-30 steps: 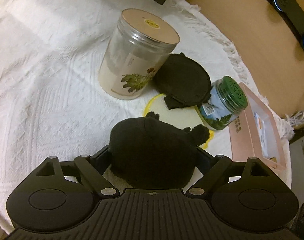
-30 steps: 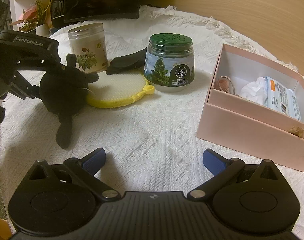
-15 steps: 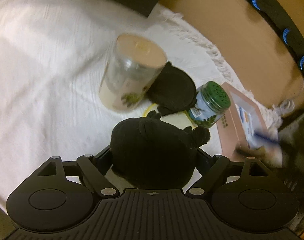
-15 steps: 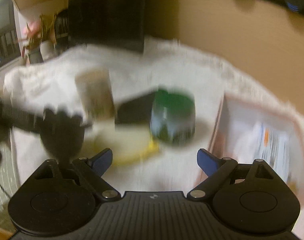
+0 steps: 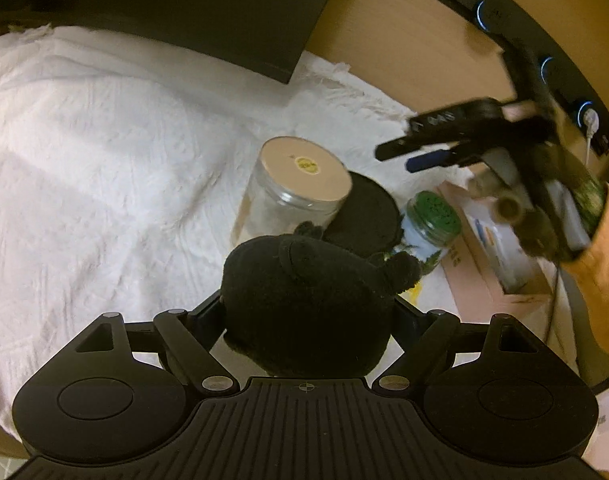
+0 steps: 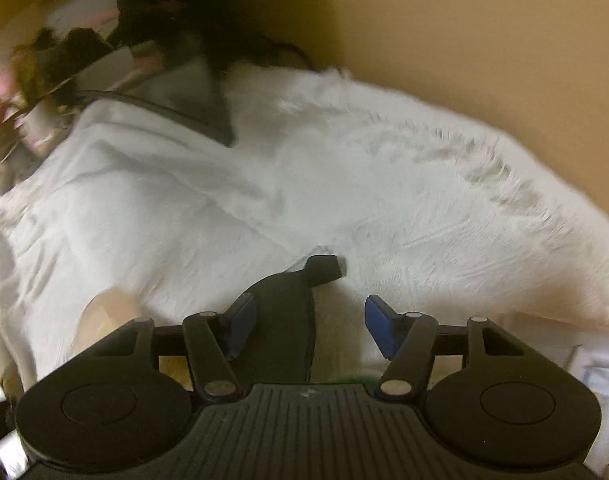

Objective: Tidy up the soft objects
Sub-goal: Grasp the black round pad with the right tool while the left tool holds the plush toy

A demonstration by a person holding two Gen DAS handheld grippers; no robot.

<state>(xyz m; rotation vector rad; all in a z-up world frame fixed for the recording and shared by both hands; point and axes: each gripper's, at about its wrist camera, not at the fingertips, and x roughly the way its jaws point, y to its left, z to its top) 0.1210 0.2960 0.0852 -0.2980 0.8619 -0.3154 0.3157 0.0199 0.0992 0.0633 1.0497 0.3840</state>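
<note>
My left gripper [image 5: 308, 312] is shut on a black plush toy [image 5: 304, 304] and holds it high above the white cloth [image 5: 104, 160]. A flat black soft pad [image 5: 364, 212] lies on the cloth beside the tan-lidded clear jar [image 5: 300, 184]; the same pad [image 6: 288, 320] shows below my right gripper. My right gripper [image 6: 310, 328] is open and empty, raised over the pad and the green-lidded jar [image 5: 432, 220]. It also shows in the left wrist view [image 5: 456, 144], blurred, above the pink box [image 5: 484, 280].
A yellow-rimmed mat edge [image 5: 416, 290] peeks out under the plush. A dark panel [image 5: 184, 12] stands at the back of the cloth, with a wooden wall [image 6: 464, 40] behind. Blurred plants and boxes [image 6: 44, 80] sit at the far left.
My left gripper has lifted the plush toy higher. My right gripper has risen and swung left over the jars and the black pad, and its view is blurred by motion.
</note>
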